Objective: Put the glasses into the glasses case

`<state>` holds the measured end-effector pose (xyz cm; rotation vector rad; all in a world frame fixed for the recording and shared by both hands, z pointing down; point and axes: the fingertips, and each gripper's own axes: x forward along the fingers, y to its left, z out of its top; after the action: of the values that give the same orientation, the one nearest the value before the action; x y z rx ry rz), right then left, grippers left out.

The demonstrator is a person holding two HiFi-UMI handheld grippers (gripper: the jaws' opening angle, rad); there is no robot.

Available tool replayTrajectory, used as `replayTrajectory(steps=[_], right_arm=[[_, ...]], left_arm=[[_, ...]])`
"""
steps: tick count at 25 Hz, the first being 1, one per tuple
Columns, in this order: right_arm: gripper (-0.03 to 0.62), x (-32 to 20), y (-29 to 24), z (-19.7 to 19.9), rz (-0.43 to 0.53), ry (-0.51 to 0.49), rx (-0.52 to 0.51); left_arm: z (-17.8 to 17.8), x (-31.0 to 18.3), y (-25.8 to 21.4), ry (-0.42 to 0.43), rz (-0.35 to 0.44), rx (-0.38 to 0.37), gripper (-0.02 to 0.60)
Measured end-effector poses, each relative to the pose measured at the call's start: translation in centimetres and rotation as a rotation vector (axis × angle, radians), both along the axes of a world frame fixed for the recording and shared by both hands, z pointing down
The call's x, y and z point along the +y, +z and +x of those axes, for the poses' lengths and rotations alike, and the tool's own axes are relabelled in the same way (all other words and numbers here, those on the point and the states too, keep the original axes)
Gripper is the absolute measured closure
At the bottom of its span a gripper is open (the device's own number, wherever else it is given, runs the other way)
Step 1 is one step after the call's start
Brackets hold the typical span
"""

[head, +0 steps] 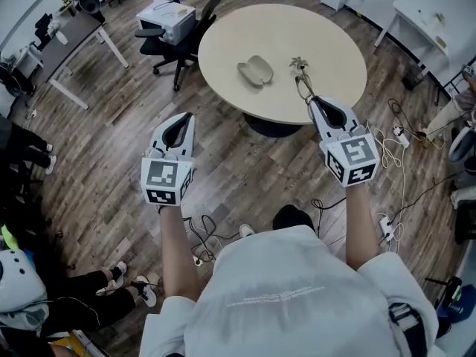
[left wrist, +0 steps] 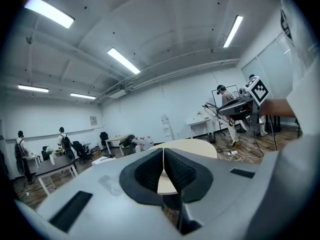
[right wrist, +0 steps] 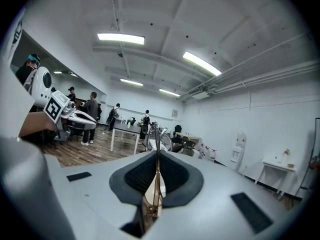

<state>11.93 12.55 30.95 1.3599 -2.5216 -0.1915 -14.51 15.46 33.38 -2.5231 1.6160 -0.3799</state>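
Right tongs (head: 313,103) clamp thin wire-framed glasses (head: 300,74) over the round beige worktop (head: 238,36). Open beige oval glasses case (head: 255,71) lies nearby. Left tongs (head: 178,127) are together, empty.

Both forearms reach forward, a hand-held gripper in each hand.

In the head view the left hand-held gripper (head: 179,123) sits left of centre and points up the frame. Its jaws are pressed together at the tips with nothing between them. The bare left forearm (head: 172,251) runs down to the lower middle. The right hand-held gripper (head: 317,104) sits right of centre, slightly higher, angled toward the upper left. Its jaws are clamped on the glasses (head: 301,78), apparently by a thin part of the frame. The right forearm (head: 359,225) drops toward the lower right.
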Motion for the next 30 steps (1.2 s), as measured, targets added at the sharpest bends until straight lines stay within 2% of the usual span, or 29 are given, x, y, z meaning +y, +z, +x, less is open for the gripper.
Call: replayTrajectory(steps=[5, 10, 16, 24, 30], right_arm=[[0.577, -2.2, 0.1, -1.3, 0.002, 0.018, 0.016], [0.577, -7.0, 0.3, -1.8, 0.001, 0.002, 0.001], [0.577, -16.2, 1.3, -1.4, -0.005, -0.049, -0.014], [0.577, -29.7, 2.2, -1.2, -0.067, -0.141, -0.06], [0.577, -36.2, 3.2, -1.5, -0.103, -0.189, -0.073]], left_arm=[[-1.7, -2.3, 0.4, 0.006, 0.001, 0.008, 0.566], [-2.0, -6.4, 0.9, -0.019, -0.006, -0.004, 0.566], [-1.5, -14.3, 1.8, -0.055, -0.031, -0.034, 0.566], [-0.2, -26.0, 0.7, -0.148, -0.018, -0.02, 0.566], [0.5, -32.2, 1.4, -0.176, -0.05, -0.044, 0.566]])
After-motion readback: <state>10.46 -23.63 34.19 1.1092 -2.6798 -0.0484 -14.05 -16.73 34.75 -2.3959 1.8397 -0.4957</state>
